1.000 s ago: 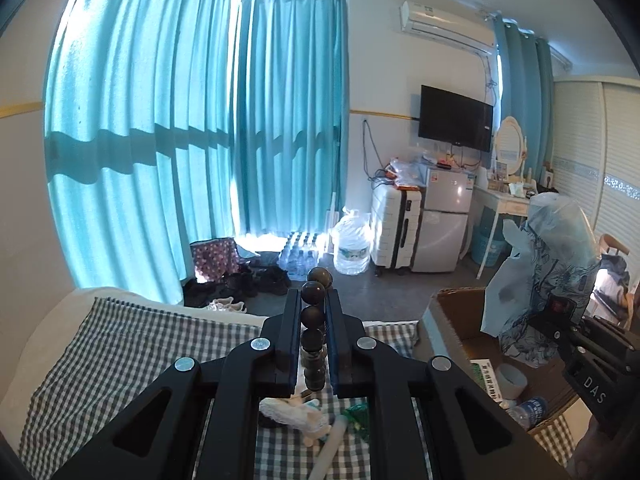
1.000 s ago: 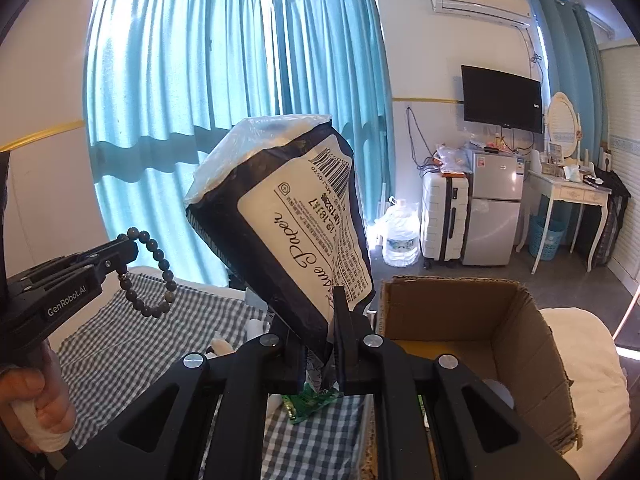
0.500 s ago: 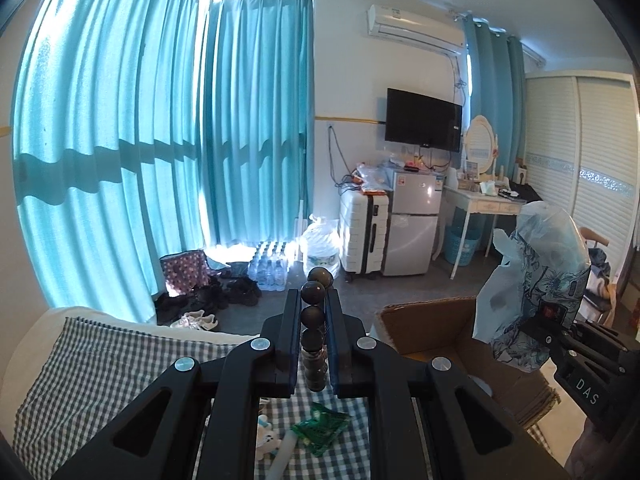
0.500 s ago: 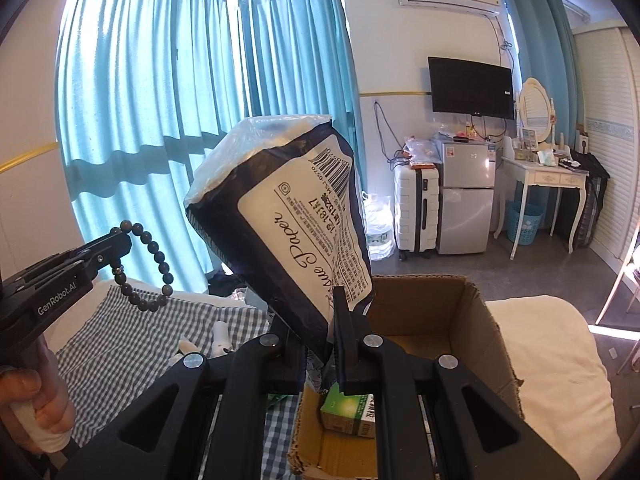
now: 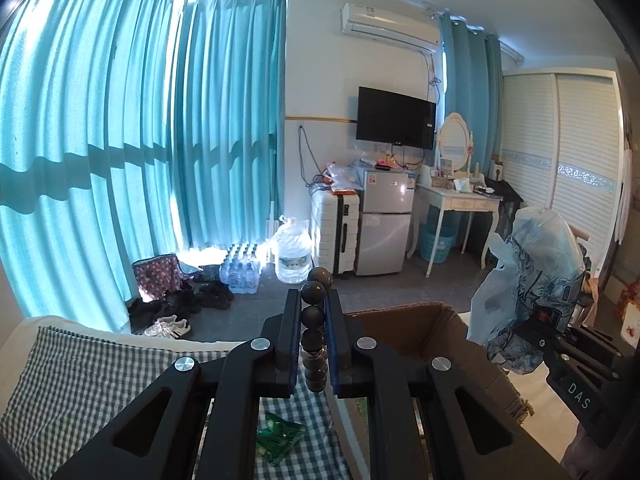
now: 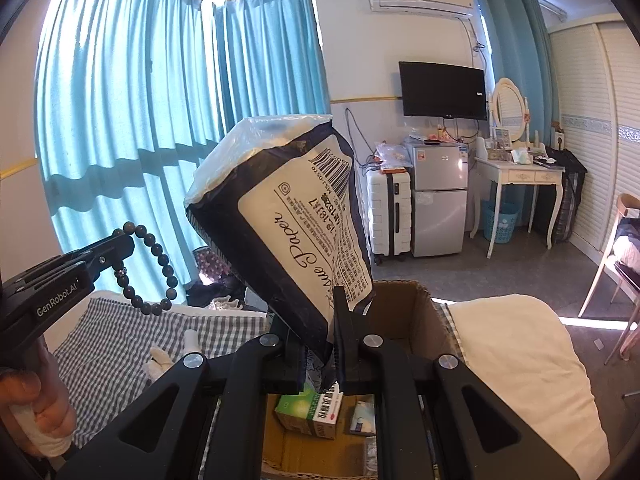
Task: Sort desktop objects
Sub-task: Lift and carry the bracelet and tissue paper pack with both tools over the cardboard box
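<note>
My left gripper (image 5: 313, 300) is shut on a dark bead bracelet (image 5: 313, 322); in the right wrist view the bracelet (image 6: 150, 268) hangs as a loop from that gripper (image 6: 120, 240). My right gripper (image 6: 318, 312) is shut on a tissue paper pack (image 6: 288, 216), dark-edged with a white label, held tilted above an open cardboard box (image 6: 434, 320). In the left wrist view the pack (image 5: 528, 280) shows at the right above the box (image 5: 404, 314). Inside the box lie a green-and-white carton (image 6: 310, 412) and a small packet (image 6: 362, 420).
A checked cloth (image 5: 92, 372) covers the table, with a green packet (image 5: 278, 438) on it and white items (image 6: 176, 350) near the box. A white cushion (image 6: 520, 344) lies right of the box. Beyond are curtains, a fridge (image 5: 386, 220) and a suitcase.
Both grippers have swung to the right with their loads. The box has come under the tissue pack, and its contents now show beneath the right gripper.
</note>
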